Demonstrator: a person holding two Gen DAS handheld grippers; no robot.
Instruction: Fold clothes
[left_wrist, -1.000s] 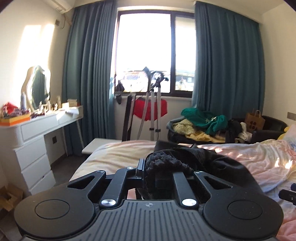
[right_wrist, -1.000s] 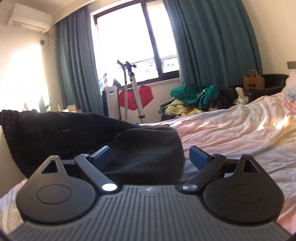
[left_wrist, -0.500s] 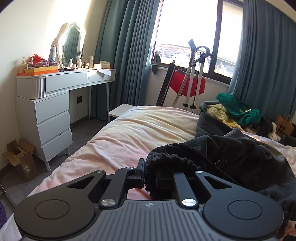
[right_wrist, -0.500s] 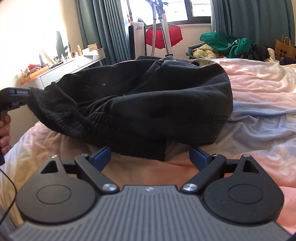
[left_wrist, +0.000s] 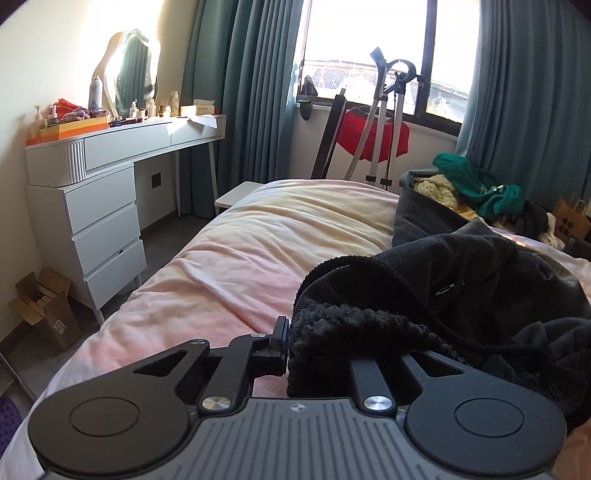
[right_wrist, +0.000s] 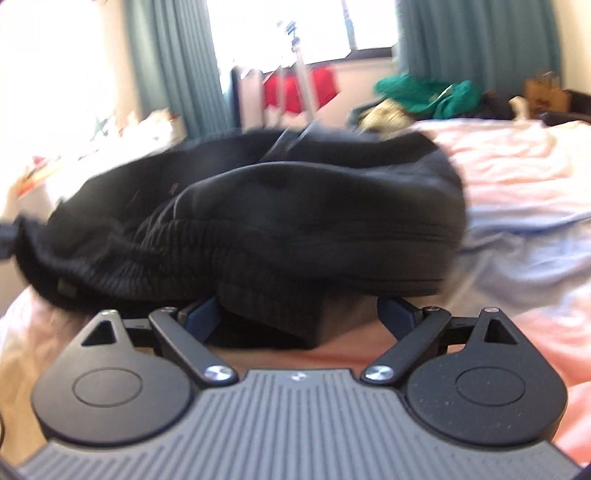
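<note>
Garment: black sweatpants (left_wrist: 461, 295), heaped on pink bedsheet (left_wrist: 240, 258), ribbed waistband toward the cameras. Left gripper (left_wrist: 295, 347) jaws narrow, clamped on the knit waistband edge; cloth bunches over its right finger. Right gripper (right_wrist: 299, 314) jaws wide, blue pads (right_wrist: 201, 312) either side of a hanging fold of the same sweatpants (right_wrist: 277, 206), pads not pressing it. Right view blurred. White dresser (left_wrist: 92, 206) stands left of the bed.
</note>
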